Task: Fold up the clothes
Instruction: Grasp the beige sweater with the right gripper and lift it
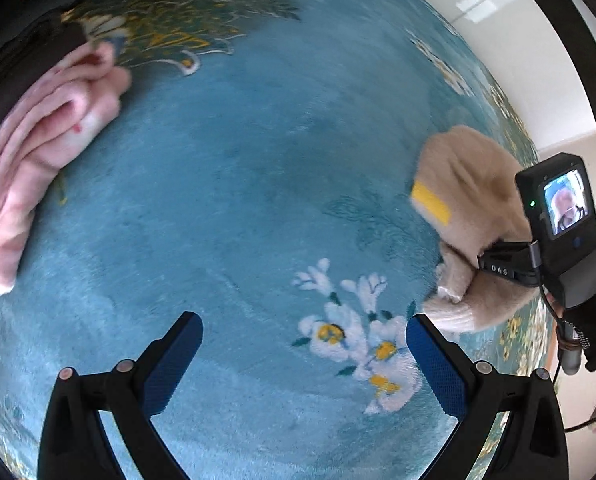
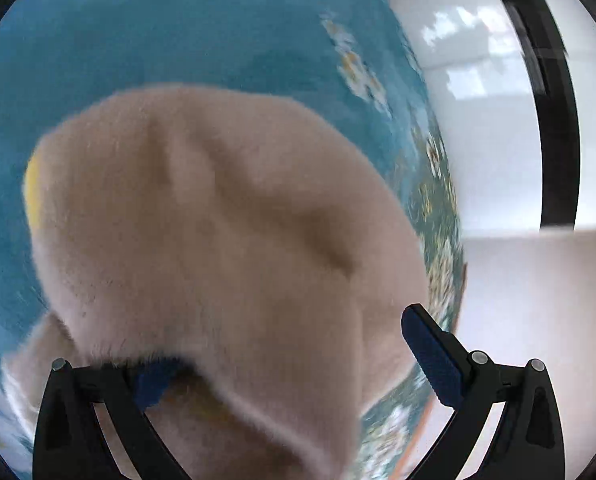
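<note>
On my left wrist view, the left gripper (image 1: 304,364) has its blue-padded fingers (image 1: 170,364) spread wide at the bottom of the frame, nothing between them, only the teal carpet (image 1: 238,184) and its white-and-yellow flower motif (image 1: 354,336) below. The beige fuzzy garment (image 1: 462,200) sits at the right of that frame, bunched and blurred, with a yellow patch (image 1: 430,202) showing on its left edge. The right gripper (image 1: 506,268) reaches into it from the right edge, its black body carrying a small lit screen (image 1: 566,204) — I cannot see its fingertips from here, since the fabric covers them. At the upper left of the same frame a pink garment (image 1: 46,140) lies folded on the carpet, well apart from the beige one, and a dark cloth (image 1: 22,60) lies just beyond it at the edge. On my right wrist view the beige fuzzy garment (image 2: 218,240) fills most of the frame, draped over the left finger of the right gripper (image 2: 294,364), whose blue pad (image 2: 154,380) just peeks from under the fabric. The right finger (image 2: 434,356) stands clear at the lower right, so the claw looks spread rather than pinched — the fabric hangs on one finger. White floor (image 2: 498,140) shows beyond the carpet at the upper right.
</note>
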